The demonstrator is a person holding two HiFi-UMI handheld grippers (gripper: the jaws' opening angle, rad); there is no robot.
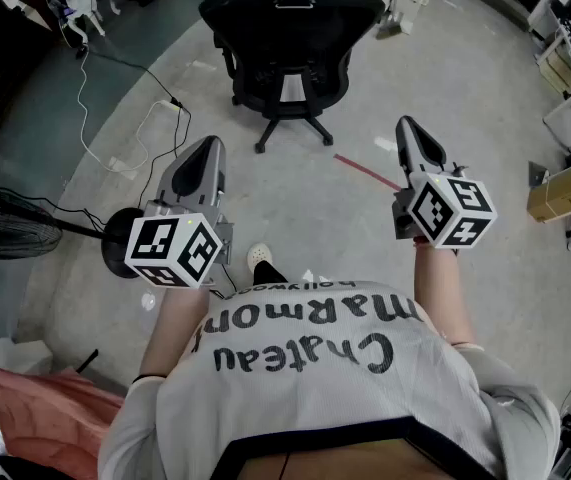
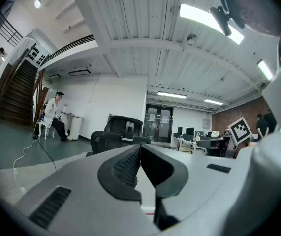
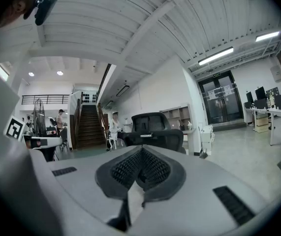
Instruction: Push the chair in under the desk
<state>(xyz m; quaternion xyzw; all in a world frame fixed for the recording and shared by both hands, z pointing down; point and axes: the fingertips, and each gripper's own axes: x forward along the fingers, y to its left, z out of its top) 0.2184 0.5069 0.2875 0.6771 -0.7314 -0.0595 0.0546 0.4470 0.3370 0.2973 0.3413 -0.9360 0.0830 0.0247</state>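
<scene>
we hold both grippers out in front of us, roughly level, above the grey concrete floor (image 1: 345, 208). the left gripper (image 1: 211, 148) has its jaws pressed fully together with nothing between them. the right gripper (image 1: 409, 126) is the same, with jaws closed and empty.

the black office chair (image 1: 290, 38) stands on its star base out on the open floor. it is well ahead of both grippers, touched by neither, and sits about midway between the lines they point along. both gripper views show it straight past the closed jaws.

a red strip of tape (image 1: 365, 171) lies on the floor between the chair and the right gripper. a white cable (image 1: 85, 118) snakes along to the left of the chair, and a floor fan (image 1: 5, 230) stands at the left edge. one shoe (image 1: 259, 258) shows between the grippers.
</scene>
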